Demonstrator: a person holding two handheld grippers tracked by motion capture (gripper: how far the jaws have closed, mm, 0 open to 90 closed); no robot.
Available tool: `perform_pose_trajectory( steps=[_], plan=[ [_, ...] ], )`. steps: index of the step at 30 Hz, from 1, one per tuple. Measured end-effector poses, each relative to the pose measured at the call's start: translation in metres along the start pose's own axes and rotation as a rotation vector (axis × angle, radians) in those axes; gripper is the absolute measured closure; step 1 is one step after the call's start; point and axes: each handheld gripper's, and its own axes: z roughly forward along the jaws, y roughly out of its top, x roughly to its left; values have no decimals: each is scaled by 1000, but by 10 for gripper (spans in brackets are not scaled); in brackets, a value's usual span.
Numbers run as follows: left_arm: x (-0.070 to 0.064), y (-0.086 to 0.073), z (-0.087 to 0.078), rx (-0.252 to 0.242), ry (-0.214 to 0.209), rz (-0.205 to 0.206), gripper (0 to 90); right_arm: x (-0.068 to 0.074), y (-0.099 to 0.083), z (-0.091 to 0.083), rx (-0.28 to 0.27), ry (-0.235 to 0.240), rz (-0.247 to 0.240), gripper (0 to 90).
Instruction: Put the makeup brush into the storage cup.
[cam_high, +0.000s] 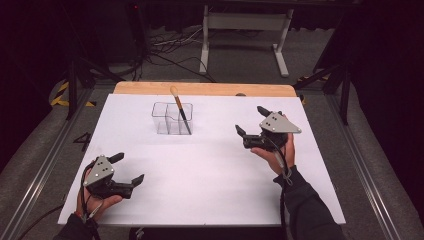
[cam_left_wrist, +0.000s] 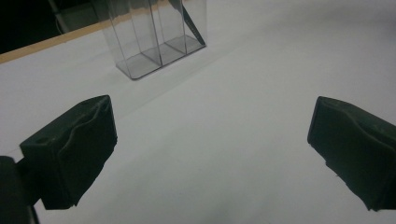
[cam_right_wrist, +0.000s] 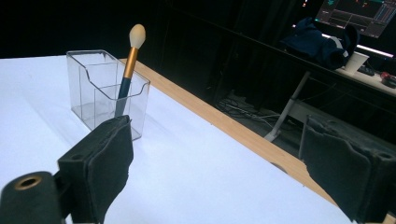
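Clear plastic holder (cam_high: 172, 118) (square, with inner dividers) stood toward the far middle of the white table (cam_high: 210, 170), a makeup brush (cam_high: 179, 108) leaning in its right compartment, pale tip up. Left gripper (cam_high: 128, 169) and right gripper (cam_high: 251, 120) both hung wide open and empty, well apart from the holder. No writing was legible.
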Motion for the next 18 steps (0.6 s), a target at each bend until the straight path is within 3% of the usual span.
perform_pose_trajectory(
  steps=[18],
  plan=[
    [0, 0, -1, -5, 2, 4, 21, -3, -19, -14, 36, 1, 3, 102]
  ],
)
